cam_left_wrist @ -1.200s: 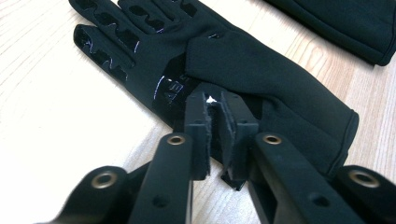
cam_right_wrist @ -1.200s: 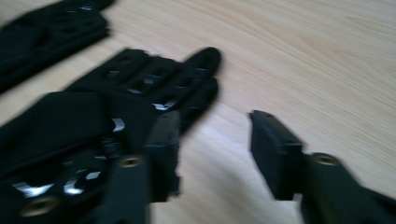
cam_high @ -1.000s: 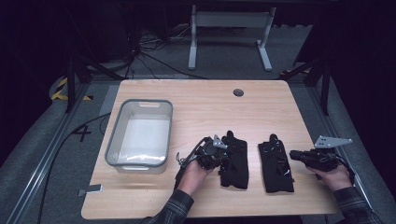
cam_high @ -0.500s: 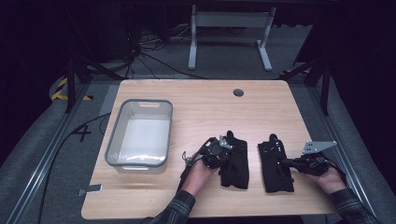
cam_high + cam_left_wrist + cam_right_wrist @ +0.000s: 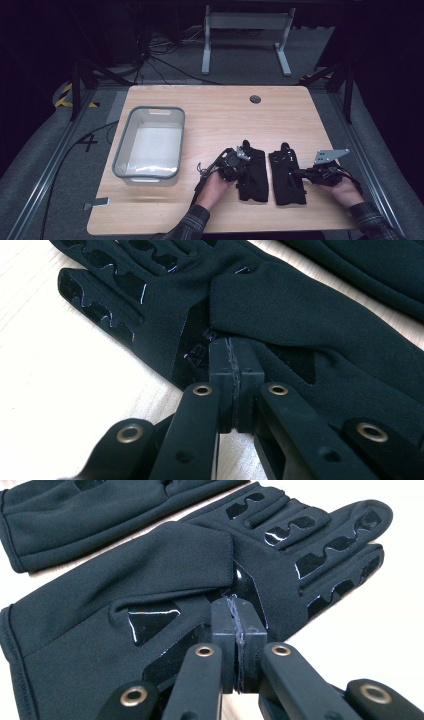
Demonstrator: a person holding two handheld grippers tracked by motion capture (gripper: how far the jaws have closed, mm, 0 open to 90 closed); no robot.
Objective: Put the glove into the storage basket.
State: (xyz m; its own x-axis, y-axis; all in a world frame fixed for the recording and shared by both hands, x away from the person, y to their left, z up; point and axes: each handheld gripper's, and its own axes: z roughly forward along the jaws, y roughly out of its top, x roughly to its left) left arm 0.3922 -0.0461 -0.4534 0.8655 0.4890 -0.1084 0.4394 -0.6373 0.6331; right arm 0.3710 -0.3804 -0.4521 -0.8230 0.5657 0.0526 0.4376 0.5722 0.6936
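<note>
Two black gloves lie side by side at the table's front, both palm up with shiny grip print. My left gripper comes in from the left at the left glove. In the left gripper view it is shut, pads together, tips on the glove by a folded flap. My right gripper reaches the right glove from the right. In the right gripper view it is shut too, tips against the palm of that glove. I see no fabric between either pair of pads.
A clear plastic bin stands at the table's left, with nothing in it. A round cable hole sits near the far edge. Bare wood stretches behind the gloves. The other glove shows at the top of each gripper view.
My right hand has moved left and slightly down, bringing its shut gripper up to the right glove's edge. The left hand and both gloves have stayed put.
</note>
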